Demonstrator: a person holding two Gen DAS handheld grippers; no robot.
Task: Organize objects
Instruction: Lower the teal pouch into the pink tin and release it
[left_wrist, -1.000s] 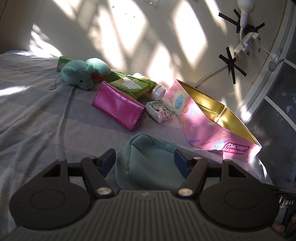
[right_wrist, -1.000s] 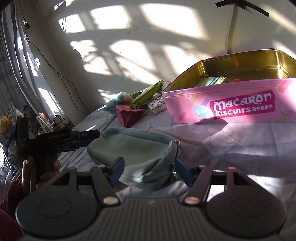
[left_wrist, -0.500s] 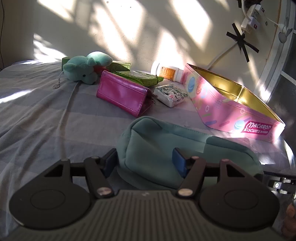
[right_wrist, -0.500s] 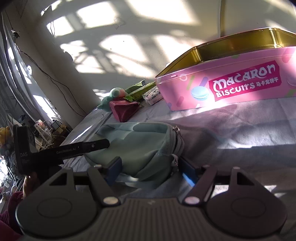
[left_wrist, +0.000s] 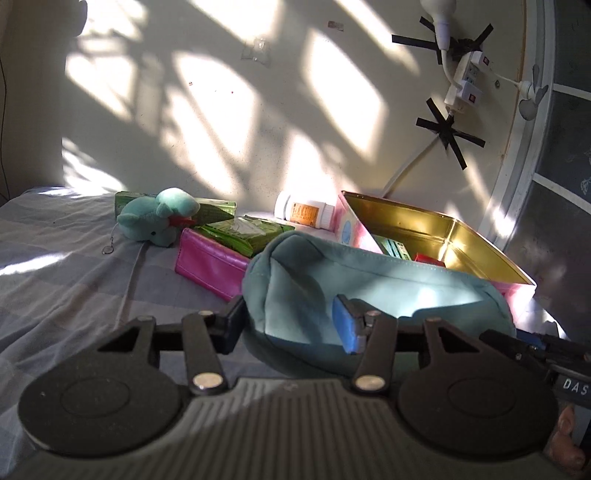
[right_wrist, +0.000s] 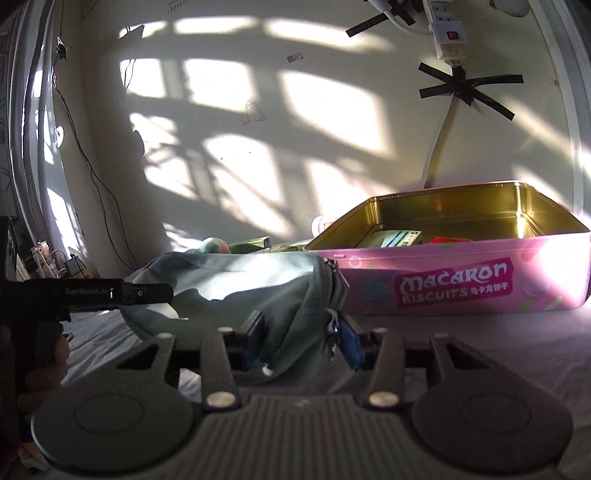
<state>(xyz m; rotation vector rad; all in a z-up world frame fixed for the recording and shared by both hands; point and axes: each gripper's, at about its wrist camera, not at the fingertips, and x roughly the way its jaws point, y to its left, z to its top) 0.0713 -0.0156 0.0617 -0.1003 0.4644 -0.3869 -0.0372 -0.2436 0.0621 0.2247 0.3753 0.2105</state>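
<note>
Pouch: soft teal fabric zip pouch (left_wrist: 369, 284), just in front of the pink "Macaron Biscuits" tin with gold inside (right_wrist: 480, 273), over the grey striped bedsheet (left_wrist: 66, 266).
Left gripper (left_wrist: 291, 323): jaws have just been closing, clamped on one end of the pouch (blue pad dents the cloth).
Right gripper (right_wrist: 303, 339): jaws have just been closing, gripping the zipper end.
Hard to see: tin contents half hidden; pink wallet (left_wrist: 210, 264) partly covered by the pouch.
</note>
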